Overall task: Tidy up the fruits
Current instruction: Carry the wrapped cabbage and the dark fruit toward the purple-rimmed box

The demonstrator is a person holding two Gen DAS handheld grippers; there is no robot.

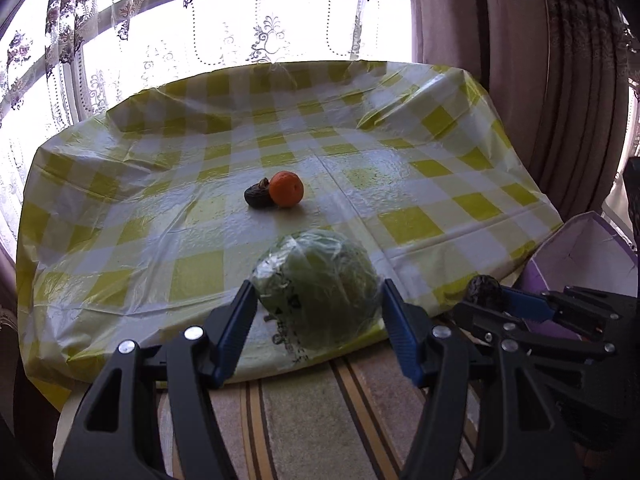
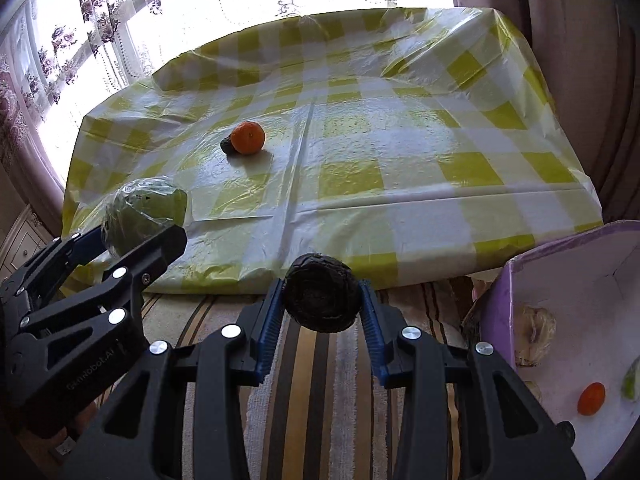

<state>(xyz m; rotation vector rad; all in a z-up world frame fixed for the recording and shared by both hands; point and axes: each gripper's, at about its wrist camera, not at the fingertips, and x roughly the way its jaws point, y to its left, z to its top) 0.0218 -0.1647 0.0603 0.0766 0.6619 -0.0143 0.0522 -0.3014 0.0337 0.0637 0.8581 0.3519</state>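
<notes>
1. Fruits were split between three places: two held in the grippers, two on the table (image 2: 400, 152), and a few in a lilac cardboard box (image 2: 560, 272) at the right.
2. A round green fruit wrapped in crinkled clear film (image 1: 320, 284), with printed markings on the wrap, sat between the blue ribbed fingers (image 1: 240, 320) of the left gripper (image 1: 318, 304), which pinched it from both sides over the table's near edge.
3. A dark, rough, wrinkled round fruit (image 2: 322, 292) was pinched between the fingers (image 2: 370, 320) of the right gripper (image 2: 320, 308), held above a striped rug (image 2: 320, 380) just off the table's front edge.
4. A smooth, glossy orange tangerine (image 2: 248, 137) lay near the middle of the table, touching a small dark shrivelled fruit (image 2: 227, 145) at its left.
5. The table wore a shiny, creased plastic cloth in yellow-green and white checks, with fold lines running across it.
6. The box had a white inside, in which lay a small orange fruit (image 2: 591, 399), a pale film-wrapped lump (image 2: 534, 336) and a green piece (image 2: 632, 384) at the picture's edge.
7. Both grippers were black plastic with silver rivets; both pointed down and forward toward the table, side by side, the left one tilted in the right wrist view.
8. Behind the table hung embroidered lace curtains (image 1: 200, 20) against a bright window, with heavier mauve drapes (image 1: 520, 60) at the right.
</notes>
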